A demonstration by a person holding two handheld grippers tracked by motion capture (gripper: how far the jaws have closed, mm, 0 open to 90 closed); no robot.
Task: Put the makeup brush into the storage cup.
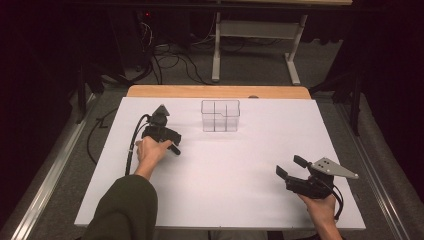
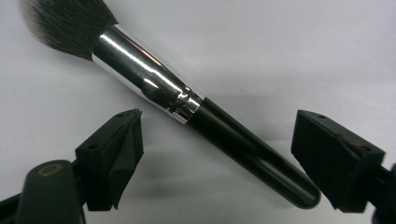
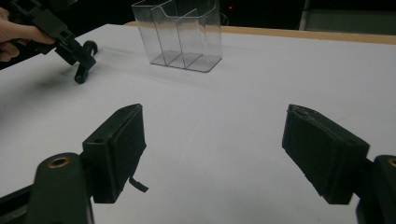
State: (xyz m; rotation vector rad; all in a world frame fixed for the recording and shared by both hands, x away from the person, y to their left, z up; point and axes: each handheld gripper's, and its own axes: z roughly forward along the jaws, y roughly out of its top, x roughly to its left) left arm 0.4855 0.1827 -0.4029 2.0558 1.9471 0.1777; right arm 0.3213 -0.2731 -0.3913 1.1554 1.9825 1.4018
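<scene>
**Inspector A:** Checking the left gripper (image 2: pixel 219 154) first. In the left gripper view its jaws stand wide, one on each side of a makeup brush (image 2: pixel 187 102) lying flat on the white table (image 1: pixel 225 190). No pad touches the brush; there is clear table between each pad and the black handle. Nothing is held.

**Inspector B:** Agreed. The brush lies at a slant across the jaw line, bristles far and to the left in that view, the chrome ferrule in the middle, the rounded handle end near the right-hand pad. I judge the gripper is set astride the handle because that part is slim, stiff and free of bristles, so a grip there would not crush anything.

**Inspector A:** From the high view, the left hand (image 1: pixel 150 150) holds that gripper at the left of the table, tilted down toward the surface. The brush itself is too small to make out there.

**Inspector B:** The right gripper (image 1: pixel 291 167) rests at the near right, well apart from the work, jaws wide with only bare table between them. I read it as parked to keep out of the way.

**Inspector A:** A clear plastic organizer (image 1: pixel 220 115), divided into compartments and standing upright, sits at the far middle. It looks empty; a likely home for the brush, in my judgement.
</scene>
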